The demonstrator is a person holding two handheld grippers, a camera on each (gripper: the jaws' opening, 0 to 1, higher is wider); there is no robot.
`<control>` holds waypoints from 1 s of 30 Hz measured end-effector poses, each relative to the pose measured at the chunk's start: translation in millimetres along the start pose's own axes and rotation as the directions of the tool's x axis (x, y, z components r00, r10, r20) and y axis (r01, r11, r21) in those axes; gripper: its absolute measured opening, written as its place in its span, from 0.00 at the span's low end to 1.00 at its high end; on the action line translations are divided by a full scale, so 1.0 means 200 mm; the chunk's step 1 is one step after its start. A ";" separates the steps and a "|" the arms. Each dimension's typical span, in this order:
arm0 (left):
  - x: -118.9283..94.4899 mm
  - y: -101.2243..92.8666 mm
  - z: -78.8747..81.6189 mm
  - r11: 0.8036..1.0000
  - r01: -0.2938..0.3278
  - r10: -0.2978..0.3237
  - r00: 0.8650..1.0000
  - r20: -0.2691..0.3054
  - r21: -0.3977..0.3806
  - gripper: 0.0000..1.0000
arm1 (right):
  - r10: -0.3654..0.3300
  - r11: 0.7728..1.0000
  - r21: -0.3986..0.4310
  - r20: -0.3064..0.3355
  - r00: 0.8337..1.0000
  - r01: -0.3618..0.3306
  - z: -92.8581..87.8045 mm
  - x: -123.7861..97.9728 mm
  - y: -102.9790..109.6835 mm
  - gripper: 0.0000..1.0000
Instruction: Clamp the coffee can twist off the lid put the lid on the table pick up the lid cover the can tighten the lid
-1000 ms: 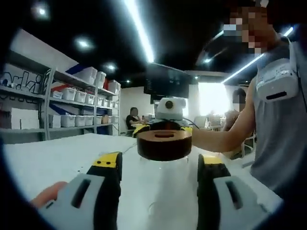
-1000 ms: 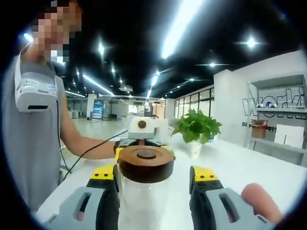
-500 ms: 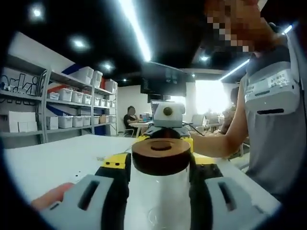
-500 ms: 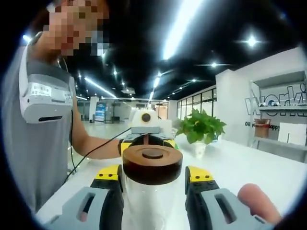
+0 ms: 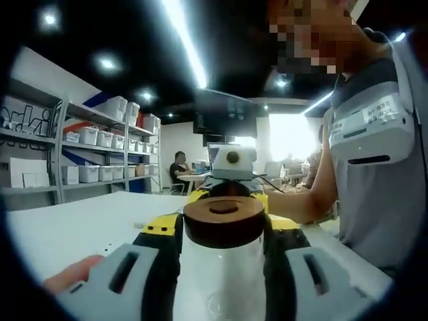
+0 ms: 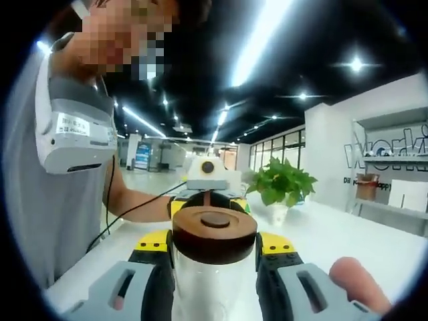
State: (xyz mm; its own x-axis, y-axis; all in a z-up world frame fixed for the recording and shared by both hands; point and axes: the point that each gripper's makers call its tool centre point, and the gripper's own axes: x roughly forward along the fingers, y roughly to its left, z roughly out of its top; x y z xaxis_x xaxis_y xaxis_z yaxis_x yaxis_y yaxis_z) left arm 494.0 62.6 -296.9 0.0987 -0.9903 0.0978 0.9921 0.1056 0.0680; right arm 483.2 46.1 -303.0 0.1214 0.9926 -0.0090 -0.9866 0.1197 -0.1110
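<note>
A clear glass coffee can with a brown wooden lid stands on the white table. In the left gripper view, my left gripper has both jaws pressed against the can's sides, just below the lid. My right gripper faces it from behind the can. In the right gripper view, the same can and lid sit between the jaws of my right gripper, which touch it on both sides. The left gripper shows beyond the lid.
A person in a grey top stands at the table's edge, with a thumb showing low down. Shelves with white bins line the far wall. A potted green plant stands on the table behind the can.
My left gripper's jaws went from wide apart to closed on the can. The right gripper's jaws drew in against the can, which now sits centred between them. Both views shifted slightly closer.
</note>
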 end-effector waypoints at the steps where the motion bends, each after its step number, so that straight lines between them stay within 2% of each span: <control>1: 0.00 0.00 0.00 1.000 0.000 0.000 1.000 0.002 -0.001 0.38 | -0.002 1.000 -0.002 -0.002 1.000 0.002 0.00 0.00 0.00 0.43; 8: 0.00 -0.01 0.01 1.000 -0.008 0.008 1.000 0.005 0.009 0.37 | -0.007 1.000 -0.008 -0.012 1.000 0.007 0.01 0.00 -0.01 0.43; 13: 0.00 -0.02 0.05 1.000 -0.010 0.010 1.000 0.017 0.015 0.37 | 0.000 1.000 -0.002 -0.014 1.000 0.000 0.03 -0.01 0.00 0.42; 23: 0.00 -0.07 0.12 0.999 -0.018 0.017 0.999 0.029 0.044 0.37 | 0.010 0.999 -0.038 -0.003 1.000 -0.010 0.14 -0.02 0.04 0.42; 30: 0.00 -0.16 0.19 0.997 -0.016 0.013 0.999 0.039 0.077 0.37 | 0.015 0.998 -0.058 -0.004 1.000 -0.015 0.21 -0.04 0.11 0.42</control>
State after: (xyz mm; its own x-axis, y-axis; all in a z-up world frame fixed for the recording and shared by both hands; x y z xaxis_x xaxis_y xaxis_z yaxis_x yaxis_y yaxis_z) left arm 459.6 62.5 -260.6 0.1088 -0.9846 0.1371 0.9813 0.1284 0.1431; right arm 455.3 41.4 -263.6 0.1074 0.9941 -0.0148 -0.9803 0.1034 -0.1684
